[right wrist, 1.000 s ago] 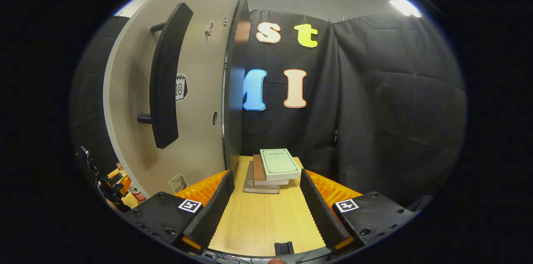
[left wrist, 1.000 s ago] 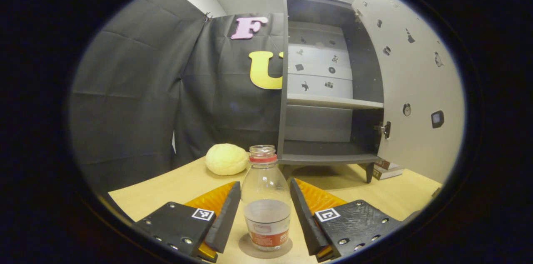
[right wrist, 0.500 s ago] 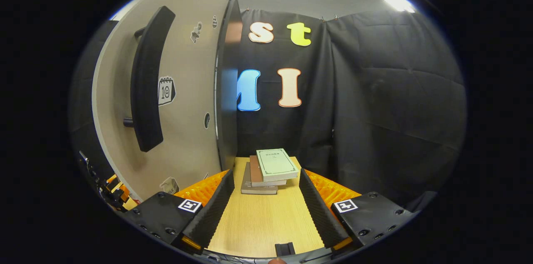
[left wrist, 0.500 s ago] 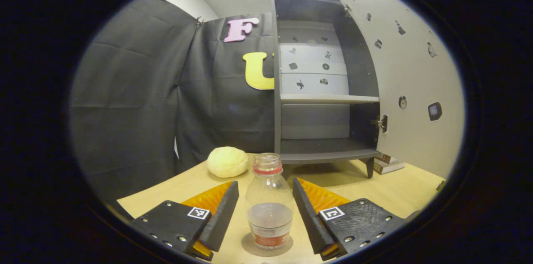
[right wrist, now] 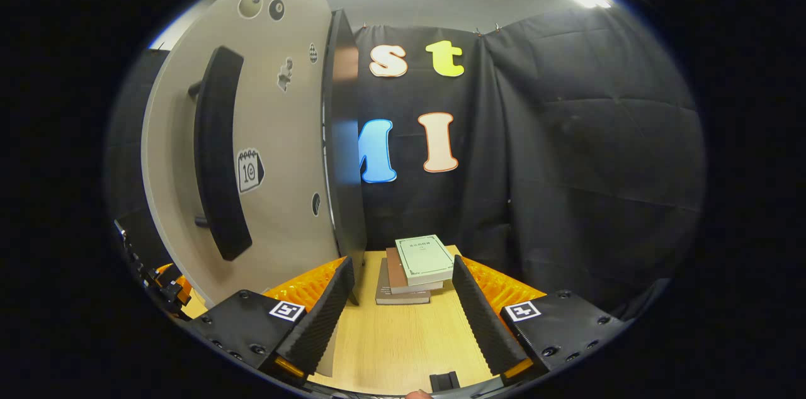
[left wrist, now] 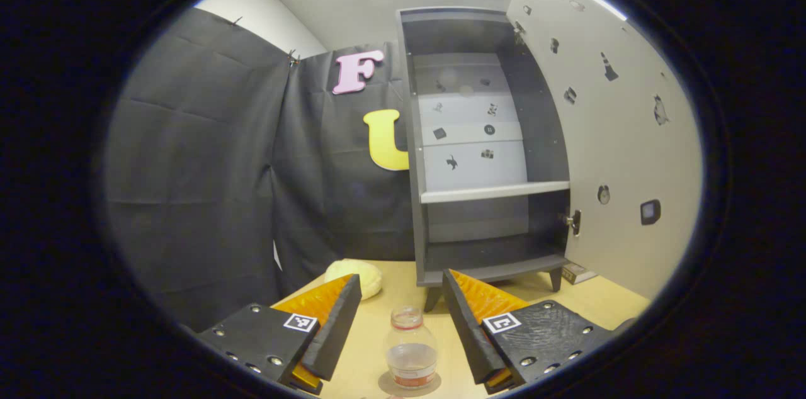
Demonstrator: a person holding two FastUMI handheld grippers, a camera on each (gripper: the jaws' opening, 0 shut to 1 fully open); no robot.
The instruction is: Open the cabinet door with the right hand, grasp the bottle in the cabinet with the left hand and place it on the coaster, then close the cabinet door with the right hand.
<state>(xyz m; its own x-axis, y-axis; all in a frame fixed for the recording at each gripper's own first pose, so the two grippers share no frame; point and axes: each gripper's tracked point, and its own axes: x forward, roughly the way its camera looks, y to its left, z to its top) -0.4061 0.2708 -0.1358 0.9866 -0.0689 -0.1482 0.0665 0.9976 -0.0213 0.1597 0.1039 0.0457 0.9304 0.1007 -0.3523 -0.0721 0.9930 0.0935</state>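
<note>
Bottle (left wrist: 410,348) stands upright on coaster (left wrist: 385,382), clear of the left gripper (left wrist: 398,323), fingers spread and empty; cabinet door (right wrist: 283,153) hangs open; its upright black handle (right wrist: 217,153) lies far left of the right gripper (right wrist: 403,317), fingers spread, nearer hand for closing.

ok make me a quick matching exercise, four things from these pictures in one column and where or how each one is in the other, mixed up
Things:
1. bottle
2. cabinet door
3. stack of books
4. left gripper

States:
A. swung wide open
B. lying on the table beside the door's edge
C. open, holding nothing
D. standing upright on the coaster

Pairs: 1-D, 2-A, 3-B, 4-C
</note>
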